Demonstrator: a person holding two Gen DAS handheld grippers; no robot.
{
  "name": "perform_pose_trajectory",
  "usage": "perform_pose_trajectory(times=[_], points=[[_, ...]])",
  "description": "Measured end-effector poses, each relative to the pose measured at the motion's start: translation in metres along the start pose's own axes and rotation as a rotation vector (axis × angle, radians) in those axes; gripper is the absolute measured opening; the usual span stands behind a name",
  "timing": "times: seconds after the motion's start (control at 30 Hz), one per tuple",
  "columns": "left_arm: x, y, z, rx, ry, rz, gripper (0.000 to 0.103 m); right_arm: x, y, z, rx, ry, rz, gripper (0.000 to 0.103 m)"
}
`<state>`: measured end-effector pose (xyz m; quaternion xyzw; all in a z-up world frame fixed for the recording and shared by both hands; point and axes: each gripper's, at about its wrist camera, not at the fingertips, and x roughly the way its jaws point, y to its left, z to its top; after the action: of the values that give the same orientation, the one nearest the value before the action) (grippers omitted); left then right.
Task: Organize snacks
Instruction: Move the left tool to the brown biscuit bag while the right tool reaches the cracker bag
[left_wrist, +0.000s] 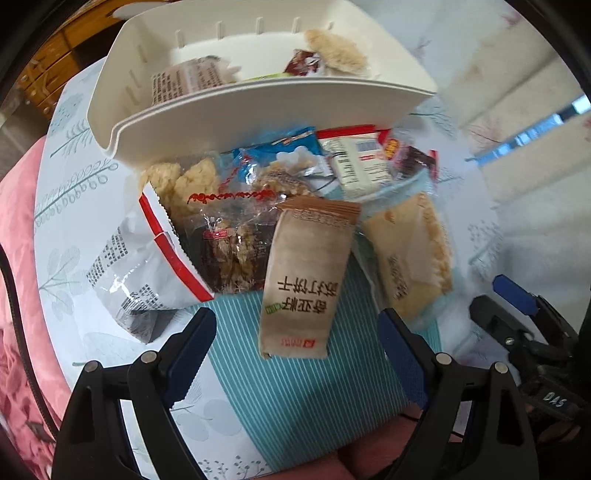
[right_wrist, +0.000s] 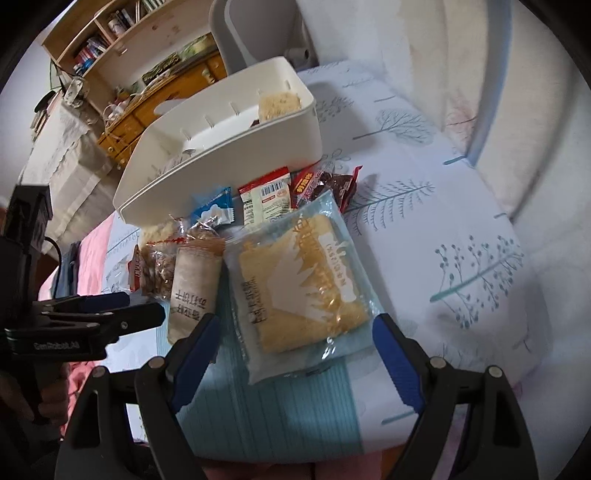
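**Approach to pick: both hand-held grippers over the snack pile**

1. Left hand-held gripper: jaws stand wide apart, nothing between the pads. It points steeply down at the brown packet, which lies lengthwise between the two fingers but clear of both.

2. Right hand-held gripper: jaws likewise wide apart and empty. It points down at the yellow packet, a flat, clear-wrapped cake lying just beside the brown packet.

3. Pile: both packets rest on a cloth-covered tabletop, partly on a striped blue patch. Behind them lie more snacks: a dark nut bar, a silver bag, a blue packet, a white packet and a red packet.

4. Bin: white, open-topped, at the far edge of the pile and touching it. It already holds a few snacks.

5. Step in hand, as judged: pre-grasp. Sorting is partly done; most snacks remain outside the bin.

6. Next move calls for: lowering each gripper until the pads bracket its packet across the narrow width, then closing. The yellow packet is wide and soft; a grip on its edge seam appears safer than a squeeze across the cake. Keep the two grippers apart, as they work close together.
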<state>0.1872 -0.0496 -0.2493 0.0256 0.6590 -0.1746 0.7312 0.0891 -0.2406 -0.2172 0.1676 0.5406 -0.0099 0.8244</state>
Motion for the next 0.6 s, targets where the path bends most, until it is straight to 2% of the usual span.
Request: perform_pose_trajectory(times=[0.2,0.6], points=[[0.024,-0.005,0.007,-0.095,0.024,0.055,0.088,0.026,-0.027,0.020,-0.015,0.097,0.084,0.083],[0.065,-0.017,0.010,-0.212,0.044,0.177,0.088,0.075,-0.054,0.037,-0.080,0.279,0.204,0.056]])
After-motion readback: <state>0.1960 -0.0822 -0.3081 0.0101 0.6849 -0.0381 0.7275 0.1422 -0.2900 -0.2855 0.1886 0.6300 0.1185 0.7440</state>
